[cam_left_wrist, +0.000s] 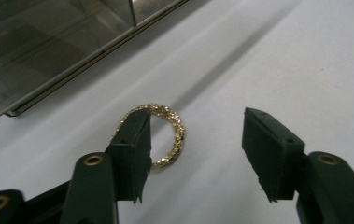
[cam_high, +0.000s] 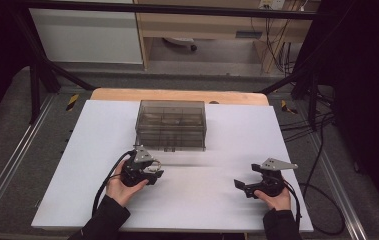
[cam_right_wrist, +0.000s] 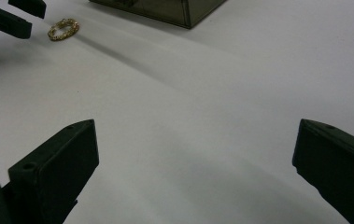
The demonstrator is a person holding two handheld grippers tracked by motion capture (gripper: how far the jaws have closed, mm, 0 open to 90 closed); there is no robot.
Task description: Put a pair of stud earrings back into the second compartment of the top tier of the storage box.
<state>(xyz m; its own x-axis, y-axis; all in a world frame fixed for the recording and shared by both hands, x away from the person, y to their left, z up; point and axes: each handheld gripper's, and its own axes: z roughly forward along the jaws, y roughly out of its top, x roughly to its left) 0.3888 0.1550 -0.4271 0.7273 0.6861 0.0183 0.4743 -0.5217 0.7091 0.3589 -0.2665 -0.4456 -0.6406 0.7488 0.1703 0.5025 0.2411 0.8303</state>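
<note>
While the gold ring (cam_left_wrist: 167, 135) lies flat, the left tool (cam_left_wrist: 195, 144) gapes around it, ungripped.

Ahead of you a smoky clear compartment box (cam_high: 171, 125) sits on the white board (cam_high: 237, 200), toward its far edge. A wooden tabletop (cam_high: 177, 95) peeks out behind the board. Beyond it you see pale wooden furniture (cam_high: 202, 25) and black cables (cam_high: 322, 150) trailing down the right side of the floor.
</note>
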